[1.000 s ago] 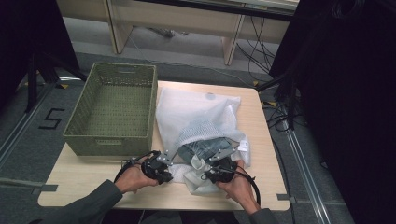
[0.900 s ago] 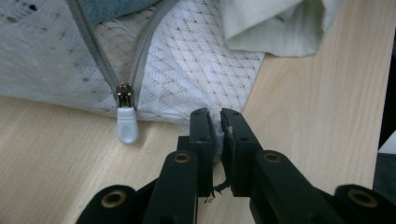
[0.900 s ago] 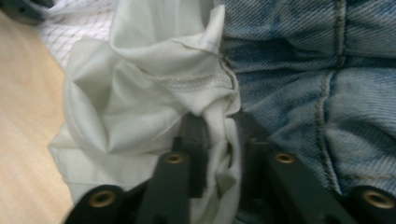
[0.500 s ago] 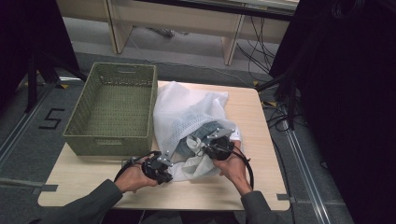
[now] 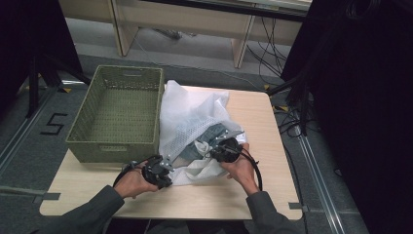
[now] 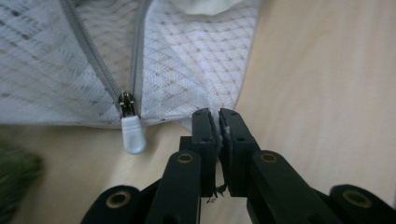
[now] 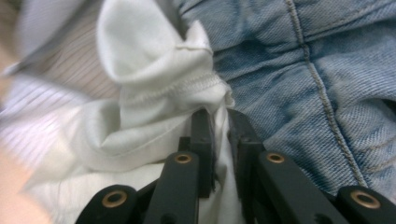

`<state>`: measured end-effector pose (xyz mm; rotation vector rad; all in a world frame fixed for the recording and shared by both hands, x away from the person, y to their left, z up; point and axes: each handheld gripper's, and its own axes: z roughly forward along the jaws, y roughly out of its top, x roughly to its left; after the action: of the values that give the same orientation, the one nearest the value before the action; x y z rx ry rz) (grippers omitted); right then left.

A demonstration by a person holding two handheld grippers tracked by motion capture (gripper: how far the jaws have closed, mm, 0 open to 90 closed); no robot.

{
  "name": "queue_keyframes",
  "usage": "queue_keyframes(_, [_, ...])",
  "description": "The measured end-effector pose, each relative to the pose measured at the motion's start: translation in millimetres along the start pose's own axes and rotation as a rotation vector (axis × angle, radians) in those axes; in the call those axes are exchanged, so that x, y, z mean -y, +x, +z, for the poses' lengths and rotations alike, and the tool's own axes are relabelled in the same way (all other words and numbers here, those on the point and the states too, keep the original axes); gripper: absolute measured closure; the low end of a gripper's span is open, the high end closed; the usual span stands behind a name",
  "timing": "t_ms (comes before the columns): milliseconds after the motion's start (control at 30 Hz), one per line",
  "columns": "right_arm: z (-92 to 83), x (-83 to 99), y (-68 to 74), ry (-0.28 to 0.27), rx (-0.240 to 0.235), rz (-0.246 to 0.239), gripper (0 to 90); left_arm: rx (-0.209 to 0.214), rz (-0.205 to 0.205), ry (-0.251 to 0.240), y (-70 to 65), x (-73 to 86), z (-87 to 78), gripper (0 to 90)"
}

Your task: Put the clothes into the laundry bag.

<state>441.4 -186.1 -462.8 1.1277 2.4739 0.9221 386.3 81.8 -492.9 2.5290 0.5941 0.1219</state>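
You see a white mesh cloth bag (image 5: 195,114), blue denim (image 7: 303,60), a matt wood table (image 5: 263,195), and a green woven plastic basket (image 5: 117,109).

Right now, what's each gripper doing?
Left gripper clamps mesh laundry bag corner. Right gripper pinches white garment, jeans beside. Nothing blocking.

Through the left gripper view I see my left gripper (image 6: 219,122) clamped on the edge of a white mesh bag (image 6: 187,70), the two black jaws nearly together with a thin fold of mesh pinched between them; a few loose threads hang below the pads. Just left of the jaws the bag's grey zipper (image 6: 100,70) runs up and away, parted above its slider. The white pull tab (image 6: 132,135) lies on the table (image 6: 327,84). A dark green blur sits at the lower left.
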Motion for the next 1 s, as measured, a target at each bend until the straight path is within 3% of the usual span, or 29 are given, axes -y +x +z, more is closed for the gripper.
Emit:
queue_keyframes(100, [-4.4,1.8,2.0,-0.009,-0.03,-0.008,78.4,-0.011,-0.025,-0.004,7.1,3.4,-2.2,83.4])
queue_keyframes(133, [-6.4,1.0,2.3,0.002,-0.045,-0.018,73.7,-0.013,-0.022,-0.002,7.0,3.6,-2.5,82.9])
queue_keyframes(167, [-5.2,1.3,3.2,-0.023,-0.058,-0.022,69.3,-0.018,-0.003,0.014,6.9,3.3,-3.3,82.4])
queue_keyframes(200, [-6.0,1.3,4.7,-0.04,-0.074,-0.005,65.8,-0.018,-0.016,-0.001,4.7,3.0,-2.2,81.9])
queue_keyframes(233, [-11.3,0.2,3.9,-0.022,-0.086,-0.008,61.2,-0.018,-0.012,0.0,4.2,2.5,-2.1,81.0])
queue_keyframes(267, [-13.5,0.2,3.6,-0.054,-0.089,-0.012,57.1,-0.015,0.007,0.024,5.5,2.0,-3.6,80.2])
queue_keyframes(300, [-18.4,-0.5,4.2,-0.072,-0.107,0.009,54.6,-0.015,0.009,0.015,5.0,1.7,-3.7,79.5])
queue_keyframes(333, [-23.8,-0.6,3.0,-0.093,-0.106,0.005,53.0,-0.012,-0.015,-0.007,3.0,1.7,-3.3,79.1])
queue_keyframes(400, [-38.5,0.6,-4.4,-0.12,-0.115,0.029,52.5,-0.009,-0.01,-0.017,2.3,0.2,-6.2,78.3])
queue_keyframes(467, [-49.3,3.3,-12.9,-0.14,-0.098,0.039,51.9,-0.013,0.003,-0.027,0.7,-2.3,-9.8,77.6])
queue_keyframes(567, [-60.3,12.0,-30.3,-0.164,-0.063,0.064,51.7,-0.012,-0.017,-0.076,-3.9,-7.1,-12.2,71.8])
queue_keyframes(600, [-62.3,14.2,-31.0,-0.153,-0.063,0.113,51.6,-0.008,-0.016,-0.083,-5.4,-9.3,-11.8,70.4])
queue_keyframes(633, [-61.7,17.1,-37.4,-0.167,-0.046,0.101,51.6,-0.008,0.008,-0.079,-5.8,-11.9,-10.7,68.3])
queue_keyframes(700, [-60.6,21.7,-40.4,-0.14,-0.056,0.142,49.9,-0.013,0.002,-0.08,-9.7,-17.1,-3.9,61.7])
queue_keyframes(733, [-59.7,23.1,-40.6,-0.128,-0.06,0.151,48.8,-0.007,-0.026,-0.095,-12.2,-20.1,2.9,58.9])
queue_keyframes(767, [-58.8,23.6,-38.7,-0.114,-0.063,0.146,46.5,0.0,-0.015,-0.076,-11.2,-22.5,6.1,55.8])
queue_keyframes(800, [-57.8,23.3,-35.7,-0.107,-0.071,0.126,45.7,-0.002,-0.067,-0.112,-14.3,-23.8,12.0,52.4])
queue_keyframes(833, [-54.6,23.2,-32.9,-0.134,-0.076,0.114,44.6,-0.005,-0.034,-0.067,-11.3,-25.1,13.5,49.9])
queue_keyframes(867, [-55.2,21.9,-27.3,-0.113,-0.084,0.099,42.8,-0.009,-0.039,-0.065,-11.0,-25.7,17.3,49.4])
queue_keyframes(900, [-52.4,21.1,-22.0,-0.127,-0.095,0.085,41.4,-0.017,-0.053,-0.065,-11.3,-25.5,21.4,49.3])
queue_keyframes(1000, [-43.5,19.3,-5.4,-0.1,-0.127,0.046,39.0,-0.036,-0.04,-0.064,-10.9,-25.4,21.3,52.1])
